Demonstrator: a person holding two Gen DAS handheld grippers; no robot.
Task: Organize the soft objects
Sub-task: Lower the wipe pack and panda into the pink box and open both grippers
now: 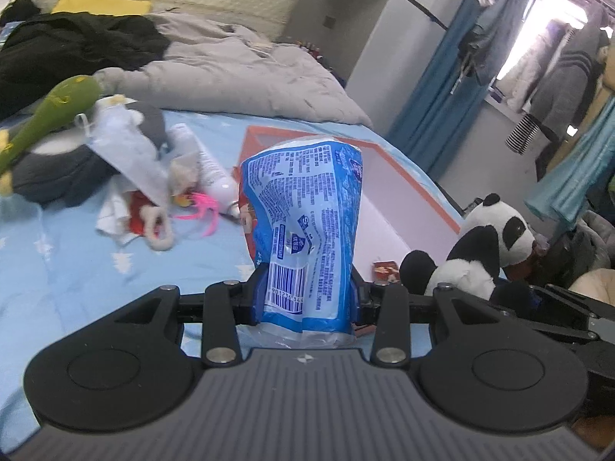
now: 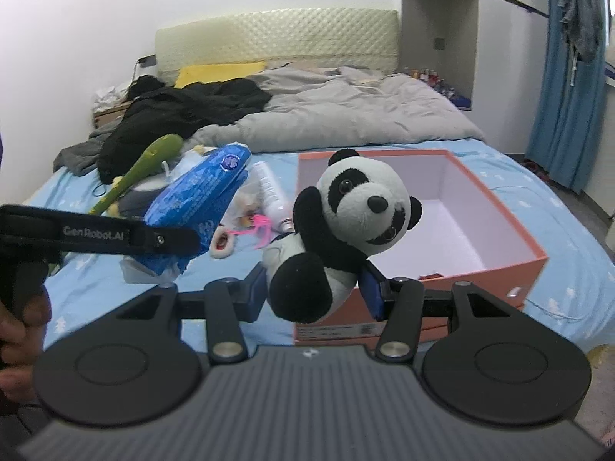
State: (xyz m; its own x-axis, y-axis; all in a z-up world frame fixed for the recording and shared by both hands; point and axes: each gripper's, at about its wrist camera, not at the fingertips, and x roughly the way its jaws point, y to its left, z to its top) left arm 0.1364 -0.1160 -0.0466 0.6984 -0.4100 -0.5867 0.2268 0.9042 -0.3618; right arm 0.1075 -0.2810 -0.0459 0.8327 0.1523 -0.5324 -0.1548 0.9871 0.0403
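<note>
Left hand-held gripper (image 1: 305, 299) pinches the blue tissue pack (image 1: 307, 226) low, near its barcode end; right hand-held gripper (image 2: 317, 292) pinches the plush panda (image 2: 346, 226) at its lower body. Both are held above the bed (image 2: 499, 161), near the open orange box (image 2: 515, 230). Advice: carry each fully over the rim, lower inside, then release; panda's head may tip it out

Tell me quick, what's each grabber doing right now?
Left gripper: closed on the blue packet, held up above the bed.
Right gripper: closed on the panda plush, in front of the orange box.
</note>
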